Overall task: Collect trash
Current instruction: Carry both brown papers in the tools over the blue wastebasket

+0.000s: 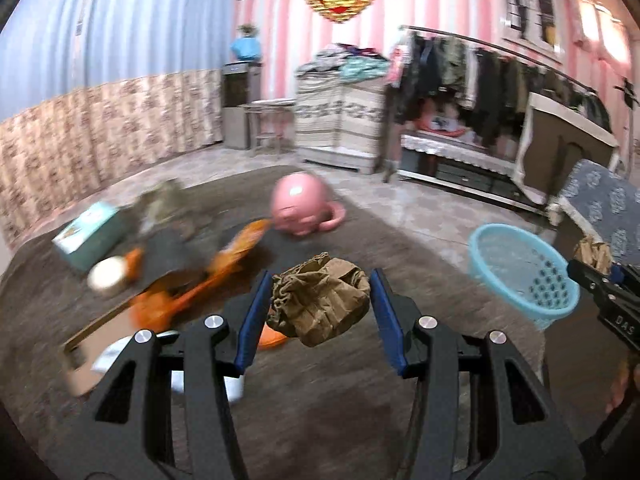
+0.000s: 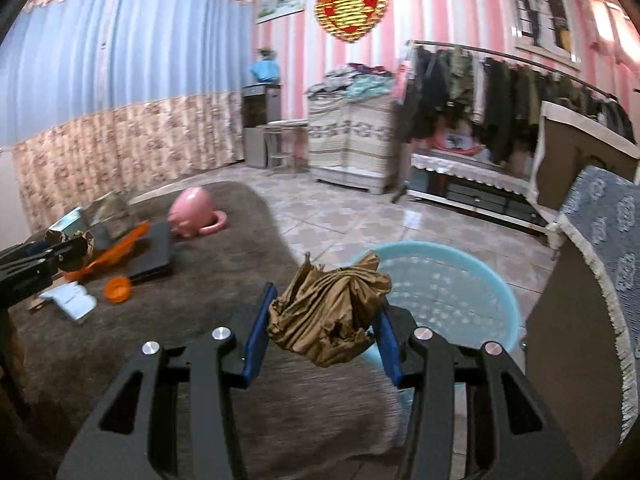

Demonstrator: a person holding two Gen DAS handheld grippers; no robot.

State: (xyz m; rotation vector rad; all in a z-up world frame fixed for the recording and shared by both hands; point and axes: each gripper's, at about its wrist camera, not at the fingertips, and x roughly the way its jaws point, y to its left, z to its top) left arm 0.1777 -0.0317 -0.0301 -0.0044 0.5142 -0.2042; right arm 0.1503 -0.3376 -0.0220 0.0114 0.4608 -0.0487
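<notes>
My left gripper (image 1: 320, 300) is shut on a crumpled brown paper wad (image 1: 320, 304), held up above the brown carpet (image 1: 360, 380). My right gripper (image 2: 326, 316) is shut on a second crumpled brown paper wad (image 2: 328, 316), just left of and in front of the light blue plastic basket (image 2: 460, 304). In the left wrist view the basket (image 1: 552, 288) sits at the right, with the right gripper (image 1: 588, 268) and its paper (image 1: 592, 254) beyond it. In the right wrist view the left gripper (image 2: 68, 250) shows at the left edge with its wad (image 2: 66, 238).
On the carpet lie a pink pig-shaped pot (image 1: 300, 208), a teal box (image 1: 88, 236), orange plastic pieces (image 1: 224, 264), a dark flat book (image 2: 154, 252), a white paper scrap (image 2: 68, 300) and cardboard (image 1: 80, 360). A chair with a blue-grey cover (image 2: 604, 232) stands right of the basket.
</notes>
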